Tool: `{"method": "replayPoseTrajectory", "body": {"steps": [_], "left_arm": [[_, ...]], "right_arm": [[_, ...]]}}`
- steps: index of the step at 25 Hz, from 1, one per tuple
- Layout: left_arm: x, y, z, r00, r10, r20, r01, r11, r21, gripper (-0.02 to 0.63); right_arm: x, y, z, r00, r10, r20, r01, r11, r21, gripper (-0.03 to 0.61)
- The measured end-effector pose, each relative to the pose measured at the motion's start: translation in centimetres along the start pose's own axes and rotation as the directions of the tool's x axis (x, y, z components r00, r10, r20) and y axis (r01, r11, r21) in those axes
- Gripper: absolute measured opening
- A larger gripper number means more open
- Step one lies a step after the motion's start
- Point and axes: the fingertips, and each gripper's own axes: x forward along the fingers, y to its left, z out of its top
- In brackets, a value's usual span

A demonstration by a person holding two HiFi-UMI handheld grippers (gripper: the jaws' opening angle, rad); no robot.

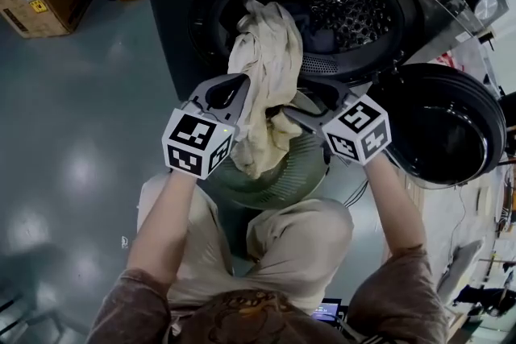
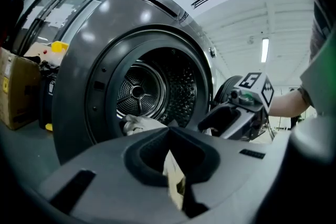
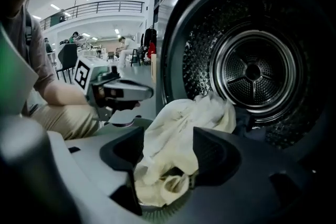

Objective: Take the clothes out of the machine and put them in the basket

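The cream cloth [image 1: 266, 68] hangs out of the open mouth of the machine [image 1: 173, 20] and falls down into the green basket [image 1: 302, 165], which is just on the near side of the machine, between the two claws. The left claw [image 2: 169, 136] is closed and pinches a fold of this cloth. The right claw [image 3: 168, 135] has its jaws apart, and the cloth lies loose between them; the round door [image 1: 451, 125] stands open at the right.

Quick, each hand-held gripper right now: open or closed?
Left hand-held gripper: shut on the cream garment.
Right hand-held gripper: open, same garment between its jaws.
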Motion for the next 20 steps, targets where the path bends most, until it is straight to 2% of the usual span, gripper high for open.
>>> {"method": "replayPoseTrajectory", "body": {"steps": [5,9,17,20], "left_arm": [[0.0,-0.4,0.2,1.0,-0.002,-0.001,0.002,1.0,0.012,0.006],[-0.5,-0.5,0.4,1.0,0.001,-0.005,-0.001,1.0,0.027,0.006],[-1.0,0.1,0.6,1.0,0.024,0.0,-0.024,0.999,0.023,0.007],[-0.7,0.1,0.5,1.0,0.022,0.004,-0.022,1.0,0.002,0.006]], "right_arm": [[4.6,-7.0,2.3,0.99,-0.112,0.089,0.101,0.987,0.126,0.348],[8.4,-11.1,3.5,0.984,-0.162,0.078,0.144,0.97,0.196,0.387],[13.1,-13.0,2.7,0.983,-0.179,-0.033,0.182,0.955,0.235,0.388],[13.7,-12.8,2.2,0.986,-0.162,-0.041,0.167,0.947,0.275,0.362]]}}
